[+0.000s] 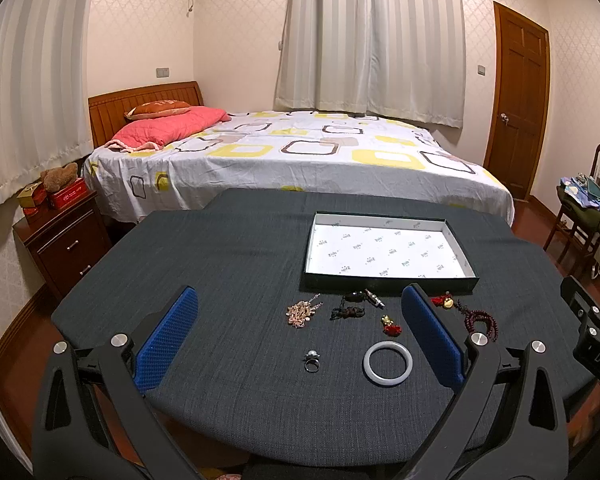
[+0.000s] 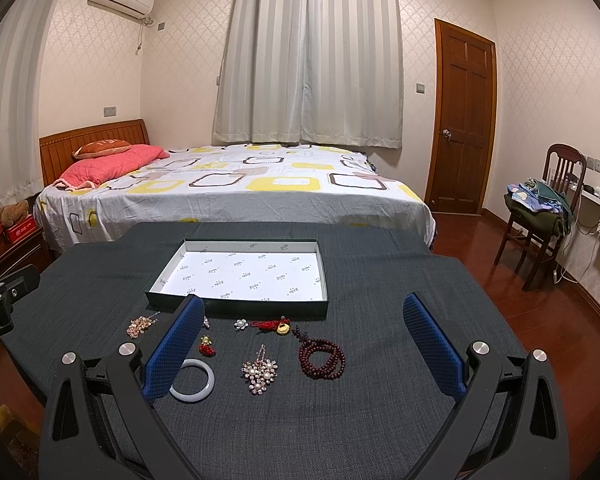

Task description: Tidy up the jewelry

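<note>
An empty shallow box (image 1: 388,280) (image 2: 236,306) with white patterned lining lies on the dark cloth table (image 1: 228,272) (image 2: 380,400). In front of it lie loose pieces: a white bangle (image 1: 388,363) (image 2: 193,379), a pearl ring (image 1: 312,361), a pink bead cluster (image 1: 300,313) (image 2: 138,326), a black cord knot (image 1: 348,310), a red and gold charm (image 1: 390,326) (image 2: 206,346), dark red prayer beads (image 1: 480,320) (image 2: 322,356), a pearl flower hairpin (image 2: 260,372), a small flower brooch (image 2: 241,324) and a red cord with a gold lock (image 2: 278,326). My left gripper (image 1: 300,332) and right gripper (image 2: 304,340) hover open above them, holding nothing.
Beyond the table stands a bed (image 1: 284,156) with a patterned sheet and pink pillow. A wooden nightstand (image 1: 64,240) is at the left, a chair (image 2: 540,216) piled with clothes at the right, near a wooden door (image 2: 464,120). Curtains hang behind.
</note>
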A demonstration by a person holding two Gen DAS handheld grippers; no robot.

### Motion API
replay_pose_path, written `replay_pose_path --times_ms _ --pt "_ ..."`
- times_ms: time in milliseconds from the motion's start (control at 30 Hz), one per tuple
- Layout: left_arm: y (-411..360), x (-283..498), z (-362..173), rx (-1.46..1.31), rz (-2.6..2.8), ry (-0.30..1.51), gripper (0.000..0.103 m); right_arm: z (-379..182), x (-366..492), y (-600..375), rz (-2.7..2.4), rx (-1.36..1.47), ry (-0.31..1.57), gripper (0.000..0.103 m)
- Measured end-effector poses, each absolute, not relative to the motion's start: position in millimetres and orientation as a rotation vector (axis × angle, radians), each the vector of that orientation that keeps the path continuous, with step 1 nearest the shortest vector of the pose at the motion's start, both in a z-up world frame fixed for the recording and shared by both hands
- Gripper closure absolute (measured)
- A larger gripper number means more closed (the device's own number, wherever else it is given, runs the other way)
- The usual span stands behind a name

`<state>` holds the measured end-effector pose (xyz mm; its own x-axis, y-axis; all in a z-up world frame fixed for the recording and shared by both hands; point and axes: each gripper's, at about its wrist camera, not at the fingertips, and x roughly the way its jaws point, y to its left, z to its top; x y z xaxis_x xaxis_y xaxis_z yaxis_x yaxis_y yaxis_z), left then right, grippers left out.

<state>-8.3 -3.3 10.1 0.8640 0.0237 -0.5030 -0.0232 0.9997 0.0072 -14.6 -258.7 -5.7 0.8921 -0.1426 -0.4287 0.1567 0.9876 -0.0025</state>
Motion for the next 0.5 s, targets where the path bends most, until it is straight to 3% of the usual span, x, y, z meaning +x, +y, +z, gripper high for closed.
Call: replay_pose_path --times_ms 500 --pt "-5.2 -10.3 4.3 0.002 0.023 0.532 0.004 -9.5 -14.7 -257.4 -0.151 0.033 0.453 0.006"
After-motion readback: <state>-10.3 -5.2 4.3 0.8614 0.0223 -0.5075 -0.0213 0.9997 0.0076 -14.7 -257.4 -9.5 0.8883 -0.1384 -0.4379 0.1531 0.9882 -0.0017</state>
